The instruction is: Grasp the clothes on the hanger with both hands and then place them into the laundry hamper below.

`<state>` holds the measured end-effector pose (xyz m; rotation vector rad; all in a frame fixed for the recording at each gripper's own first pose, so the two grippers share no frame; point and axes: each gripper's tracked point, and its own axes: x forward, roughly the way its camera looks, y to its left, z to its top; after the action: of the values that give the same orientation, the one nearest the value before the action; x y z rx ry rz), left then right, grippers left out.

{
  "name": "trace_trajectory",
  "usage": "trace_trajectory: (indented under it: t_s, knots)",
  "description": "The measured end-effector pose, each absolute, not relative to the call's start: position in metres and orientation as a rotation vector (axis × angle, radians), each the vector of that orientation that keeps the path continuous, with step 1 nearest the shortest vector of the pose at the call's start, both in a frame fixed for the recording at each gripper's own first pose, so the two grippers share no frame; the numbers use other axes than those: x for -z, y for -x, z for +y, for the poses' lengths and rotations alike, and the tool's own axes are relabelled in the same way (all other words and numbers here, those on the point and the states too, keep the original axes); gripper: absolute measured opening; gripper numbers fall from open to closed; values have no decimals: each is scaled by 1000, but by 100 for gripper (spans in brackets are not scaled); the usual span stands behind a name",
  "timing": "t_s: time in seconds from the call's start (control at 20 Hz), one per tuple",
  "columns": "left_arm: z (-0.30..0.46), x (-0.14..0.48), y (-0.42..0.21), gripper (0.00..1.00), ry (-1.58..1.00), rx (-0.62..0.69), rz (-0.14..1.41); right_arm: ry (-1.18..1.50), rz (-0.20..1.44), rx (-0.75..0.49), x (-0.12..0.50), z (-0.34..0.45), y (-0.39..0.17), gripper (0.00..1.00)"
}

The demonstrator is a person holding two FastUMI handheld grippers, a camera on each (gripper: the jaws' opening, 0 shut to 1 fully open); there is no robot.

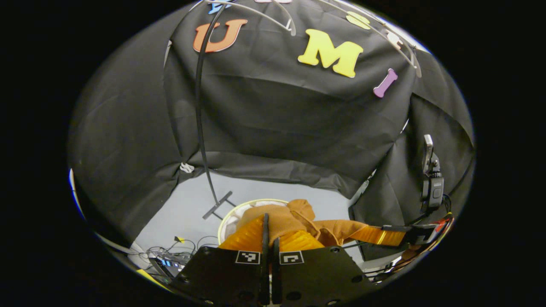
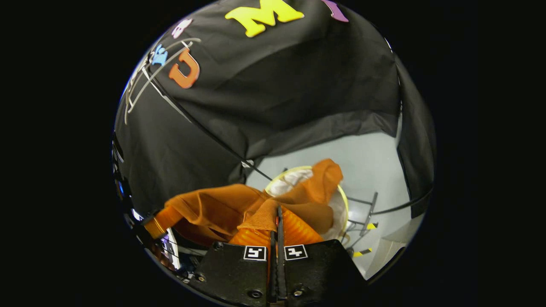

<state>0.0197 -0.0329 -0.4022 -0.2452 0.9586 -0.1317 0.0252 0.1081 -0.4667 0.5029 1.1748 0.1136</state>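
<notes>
Gripping the orange garment [image 1: 298,221], both the left gripper [image 1: 269,238] and right gripper [image 2: 277,226] have jaws closed on its cloth. It hangs just above the round hamper [image 2: 341,204] on the far floor, off its hanger [image 1: 256,13]. Judged remaining: lowering and release.

The pale grey floor [image 1: 187,213] fills the lower middle of the left gripper view, and on it stands a round white laundry hamper with a yellowish rim [image 1: 232,215], just right of the dark crossed foot of a thin black stand [image 1: 217,204]. A tangle of thin cables and a small device with blue lights [image 1: 168,260] lies on the floor at lower left. In the right gripper view the floor [image 2: 371,162] is at centre right, the hamper [image 2: 298,175] at centre, and dark stand legs with yellow-and-black tips [image 2: 367,217] to its right.
</notes>
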Motion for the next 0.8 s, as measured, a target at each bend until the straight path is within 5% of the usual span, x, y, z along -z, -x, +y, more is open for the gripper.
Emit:
trace_trajectory:
  t_s: [0.5,0.65,0.75,0.8]
  knots:
    - [-46,459,-23,7,226,139,1124,-394,1254,-60,502,92,-46,7]
    - [-53,463,-21,27,243,154,1176,-351,1260,-28,501,83,-50,29]
    - [-60,467,-8,44,253,183,1243,-307,1256,-4,502,75,-48,34]
    - [-65,470,-5,63,257,200,1252,-300,1245,-3,500,72,-50,35]
